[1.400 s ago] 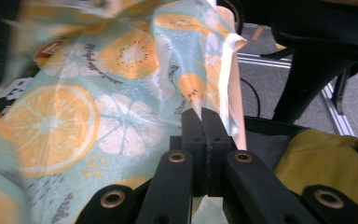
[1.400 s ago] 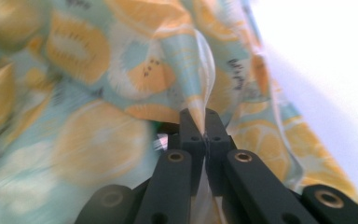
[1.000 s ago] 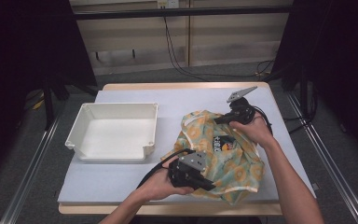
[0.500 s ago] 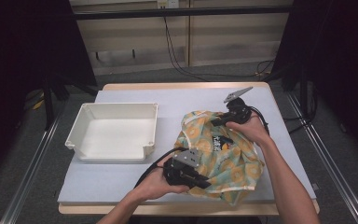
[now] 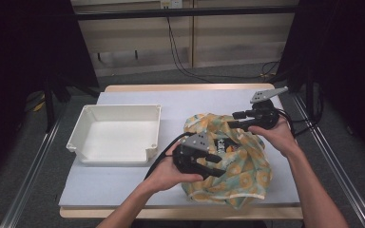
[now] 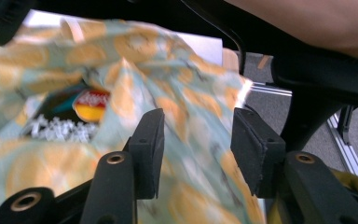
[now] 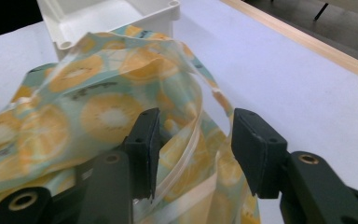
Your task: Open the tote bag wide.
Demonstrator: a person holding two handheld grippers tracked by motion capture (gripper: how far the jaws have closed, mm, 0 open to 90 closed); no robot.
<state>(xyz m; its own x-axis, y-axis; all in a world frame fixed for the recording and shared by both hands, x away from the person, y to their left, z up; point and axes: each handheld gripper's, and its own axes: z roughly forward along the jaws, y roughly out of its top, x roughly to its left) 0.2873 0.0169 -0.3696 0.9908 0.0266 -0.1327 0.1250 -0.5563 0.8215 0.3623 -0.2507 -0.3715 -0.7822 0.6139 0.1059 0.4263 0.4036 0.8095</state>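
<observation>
A crumpled bag (image 5: 228,164) printed with orange slices lies on the right half of the surface (image 5: 209,102), toward its near edge, with a dark snack packet (image 5: 225,145) showing through its mouth. A white tray (image 5: 116,133) sits apart on the left half, probably the place its contents are meant to go.

Both grippers work the bag from opposite sides, which looks like an effort to spread its mouth. The left gripper (image 5: 214,164) lies low at the near-left side of the bag, and the right gripper (image 5: 235,119) reaches in from the far-right side.

In the left gripper view the jaws have just been opening and stand parted; the bag (image 6: 121,93) lies just beyond and below them, its cloth seen through the gap, with neither pad pressing on it.

In the right gripper view the jaws have likewise just been opening. The bag's pale hem (image 7: 186,154) runs up through the gap, close by the left pad (image 7: 144,149), but the pads do not pinch it, so the bag rests free on the surface.
</observation>
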